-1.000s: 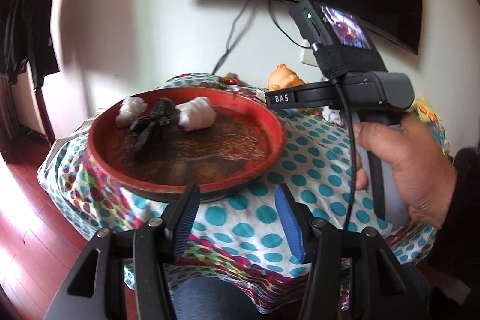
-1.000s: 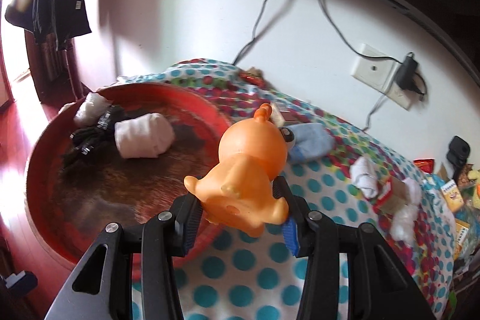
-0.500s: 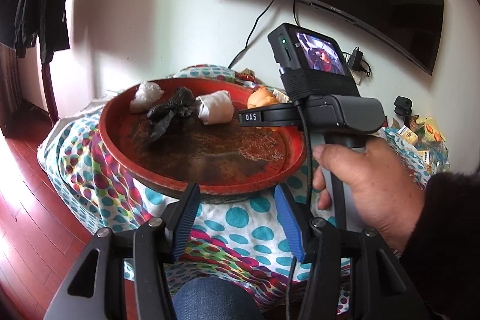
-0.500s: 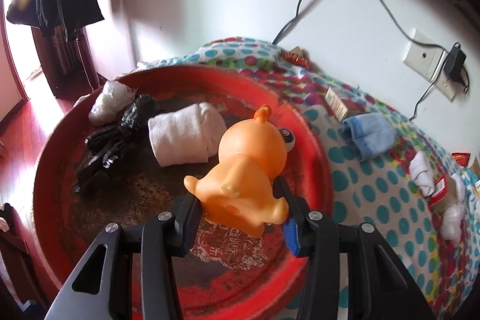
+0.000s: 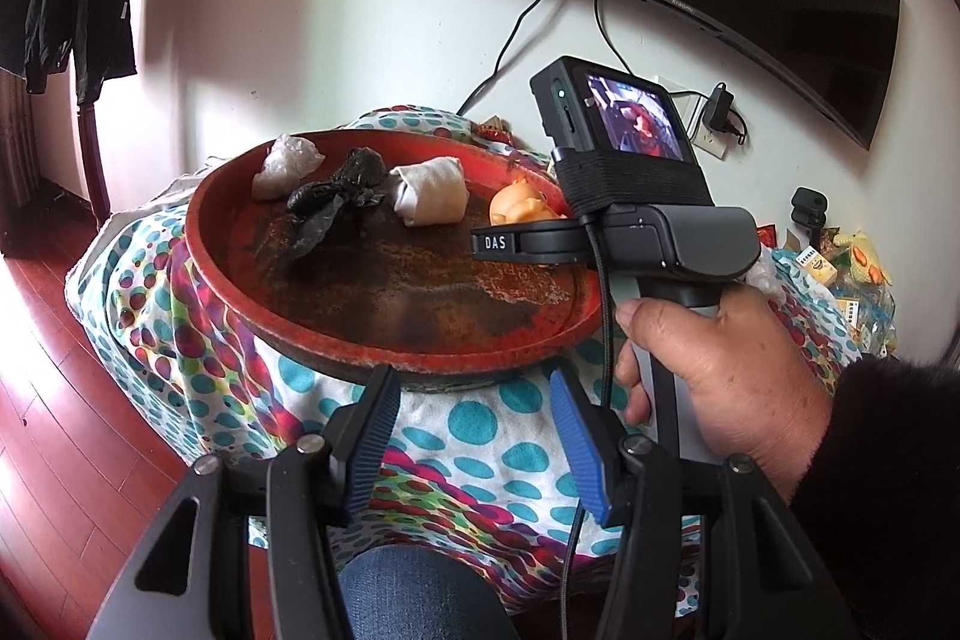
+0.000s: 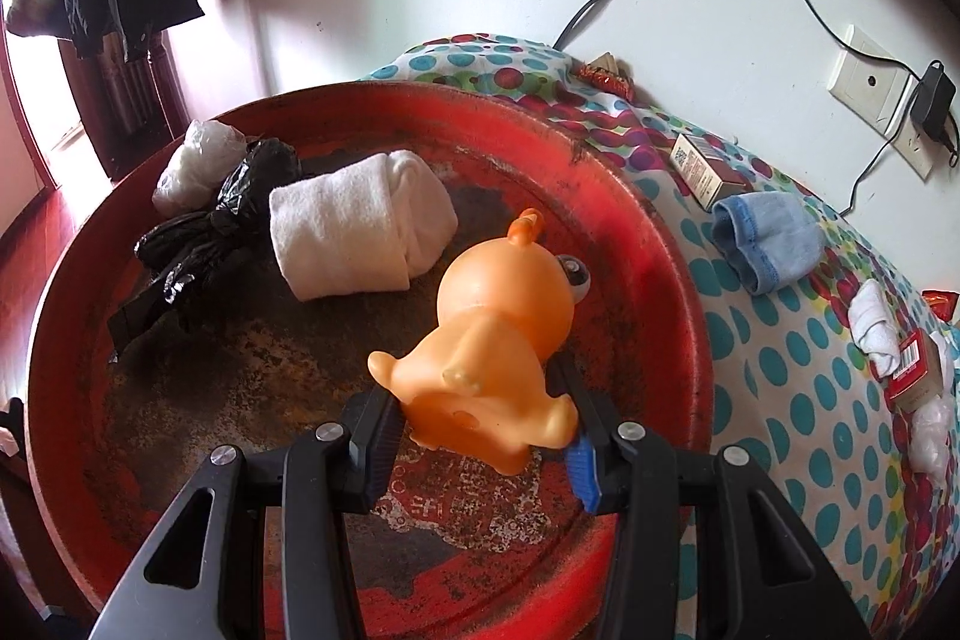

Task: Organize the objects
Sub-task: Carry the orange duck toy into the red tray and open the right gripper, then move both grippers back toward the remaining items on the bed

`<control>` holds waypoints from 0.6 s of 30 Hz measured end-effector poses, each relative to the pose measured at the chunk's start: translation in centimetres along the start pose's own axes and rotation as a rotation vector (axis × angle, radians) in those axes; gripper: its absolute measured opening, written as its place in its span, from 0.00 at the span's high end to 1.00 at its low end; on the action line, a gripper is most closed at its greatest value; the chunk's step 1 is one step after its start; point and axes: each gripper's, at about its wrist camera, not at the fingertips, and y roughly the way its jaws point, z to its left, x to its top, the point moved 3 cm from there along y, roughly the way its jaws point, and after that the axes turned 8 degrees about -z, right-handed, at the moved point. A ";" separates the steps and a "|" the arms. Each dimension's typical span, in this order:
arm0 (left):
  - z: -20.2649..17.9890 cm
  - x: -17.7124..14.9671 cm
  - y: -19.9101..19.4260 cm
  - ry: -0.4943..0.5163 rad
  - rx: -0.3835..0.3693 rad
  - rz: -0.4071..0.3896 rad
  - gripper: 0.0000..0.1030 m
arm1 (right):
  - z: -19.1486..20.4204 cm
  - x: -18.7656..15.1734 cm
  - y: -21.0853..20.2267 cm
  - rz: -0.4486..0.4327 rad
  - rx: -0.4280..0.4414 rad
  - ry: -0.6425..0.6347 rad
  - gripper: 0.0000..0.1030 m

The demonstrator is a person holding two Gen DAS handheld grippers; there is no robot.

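Orange rubber duck toy (image 6: 492,340) clamped in right gripper (image 6: 480,436) above worn red round tray (image 6: 660,244), near rolled white towel (image 6: 354,226); left gripper (image 5: 474,436) gapes empty at tray's near rim. Risk: rounded toy rolling on release.

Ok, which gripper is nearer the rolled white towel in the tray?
Right. The right gripper holds the orange toy over the tray, just beside the towel. The left gripper hangs outside the tray's near rim.

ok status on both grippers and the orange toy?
Right gripper shut on orange toy, over the red tray. Left gripper open, empty, short of the tray rim. White roll and black bag lie beyond, not in the way.
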 end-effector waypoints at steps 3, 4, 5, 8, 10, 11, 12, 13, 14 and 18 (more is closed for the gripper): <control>-0.1 0.0 -0.1 0.004 0.001 -0.006 0.48 | 0.0 -0.1 0.1 0.001 0.004 0.008 0.55; -0.1 0.1 -0.1 0.006 0.000 -0.007 0.48 | 0.0 -0.1 0.1 0.000 0.008 0.010 0.55; -0.2 0.1 -0.2 0.007 -0.001 -0.009 0.48 | 0.0 -0.1 0.0 -0.001 0.010 0.012 0.52; -0.3 0.2 -0.4 0.009 -0.010 -0.024 0.48 | -0.2 0.5 -1.3 -0.057 -0.009 0.022 0.25; -0.7 0.4 -1.0 0.012 -0.033 -0.051 0.48 | -0.8 1.2 -3.4 -0.140 -0.018 0.029 0.12; -1.0 0.5 -1.2 0.016 -0.048 -0.067 0.48 | -1.3 1.5 -4.3 -0.170 -0.014 0.036 0.11; -1.3 0.6 -1.6 0.023 -0.064 -0.085 0.48 | -2.3 1.8 -5.4 -0.196 -0.025 0.050 0.11; -1.7 0.7 -1.8 0.033 -0.077 -0.101 0.48 | -3.4 2.0 -6.2 -0.212 -0.040 0.062 0.10; -2.1 0.8 -2.0 0.044 -0.087 -0.112 0.47 | -5.1 2.1 -7.2 -0.231 -0.065 0.080 0.05; -3.1 0.3 -1.5 0.075 -0.100 -0.090 0.46 | -14.4 0.5 -8.8 -0.227 -0.248 0.165 0.03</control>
